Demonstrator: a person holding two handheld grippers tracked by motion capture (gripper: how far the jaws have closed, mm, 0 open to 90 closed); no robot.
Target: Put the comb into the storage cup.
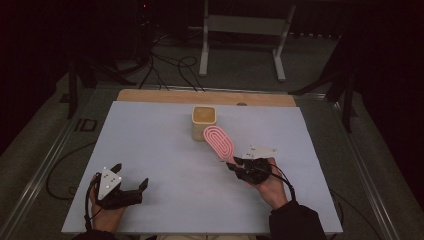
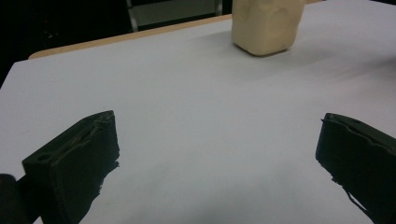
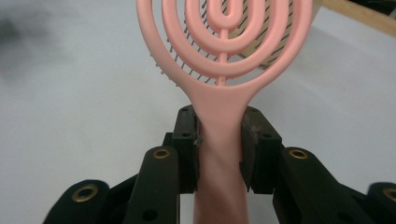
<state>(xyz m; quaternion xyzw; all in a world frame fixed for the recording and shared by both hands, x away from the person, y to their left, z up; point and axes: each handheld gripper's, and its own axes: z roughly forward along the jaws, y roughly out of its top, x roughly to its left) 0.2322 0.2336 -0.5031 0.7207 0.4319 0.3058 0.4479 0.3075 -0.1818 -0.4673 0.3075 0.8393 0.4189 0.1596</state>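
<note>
While the pink hairbrush (image 1: pixel 219 142) is carried by its handle, its oval head of looped ribs sits just in front of the beige square cup (image 1: pixel 203 121), at about the cup's near right corner, overlapping it in the high view. The right gripper view shows the handle (image 3: pixel 219 140) clamped between the two black pads, with the head rising straight up the middle of the frame and its thin bristles facing away toward the cup behind it. The right gripper (image 1: pixel 239 165) thus has its jaws narrowed onto the handle, held by the person's right hand (image 1: pixel 270 186) on the near right part of the white counter (image 1: pixel 150 150).

Judging from this, the step in hand is likely bringing the brush to the cup and standing it inside. To do it well, the grip should stay firm just below the head so the brush cannot swing. The head would need lifting clear above the rim, then centring over the opening before it is lowered; a sideways nudge could tip or slide the light cup.

Further out, the left gripper (image 1: pixel 131 189) rests near the front left edge, its jaws spread wide with nothing between them, well apart from the cup.
</note>
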